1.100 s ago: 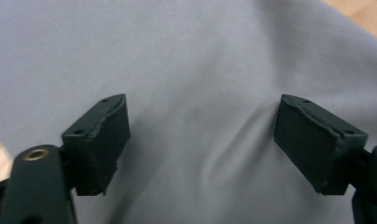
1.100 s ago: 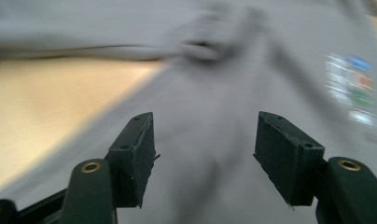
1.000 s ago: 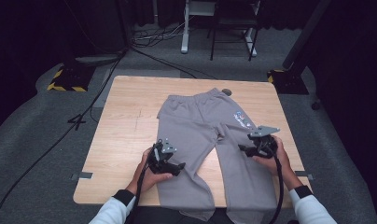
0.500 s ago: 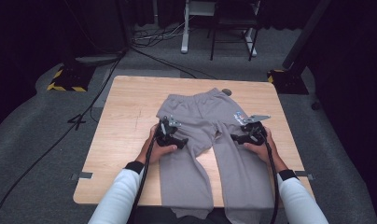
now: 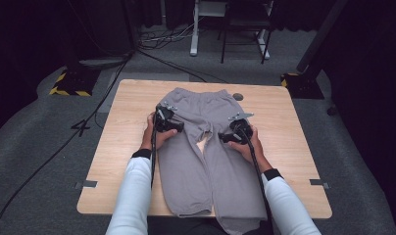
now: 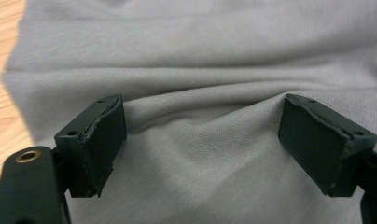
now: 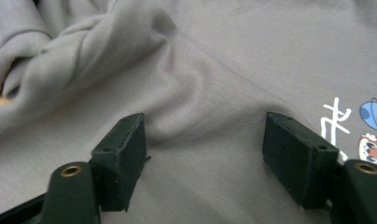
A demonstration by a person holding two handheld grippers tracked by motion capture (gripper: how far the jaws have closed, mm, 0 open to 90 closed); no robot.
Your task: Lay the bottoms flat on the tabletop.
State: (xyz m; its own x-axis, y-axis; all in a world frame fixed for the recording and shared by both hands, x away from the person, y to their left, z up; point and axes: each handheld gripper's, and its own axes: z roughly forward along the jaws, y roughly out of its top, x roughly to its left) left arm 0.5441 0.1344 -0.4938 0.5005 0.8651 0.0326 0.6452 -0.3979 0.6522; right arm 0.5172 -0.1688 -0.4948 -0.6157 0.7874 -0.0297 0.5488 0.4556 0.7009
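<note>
- Table: light wood; grey sweatpants lie flat on it, waistband at 12 o'clock, leg cuffs at 6 reaching the near edge, right cuff slightly over it
- Left gripper, at abt 10 o'clock of the crotch: down on the left thigh near the pants' outer edge; jaws spread wide, pads resting on cloth, a low ridge of fabric between them, nothing pinched yet
- Crotch gap shows bare wood w/ bunched folds beside it
- Right gripper, at abt 2 o'clock of the crotch: on the right thigh, just beside the cartoon print; jaws also apart, pads on cloth, no grip
- Progress, my read: pants spread out, no fold made; likely at the very start, both grips still to close
</note>
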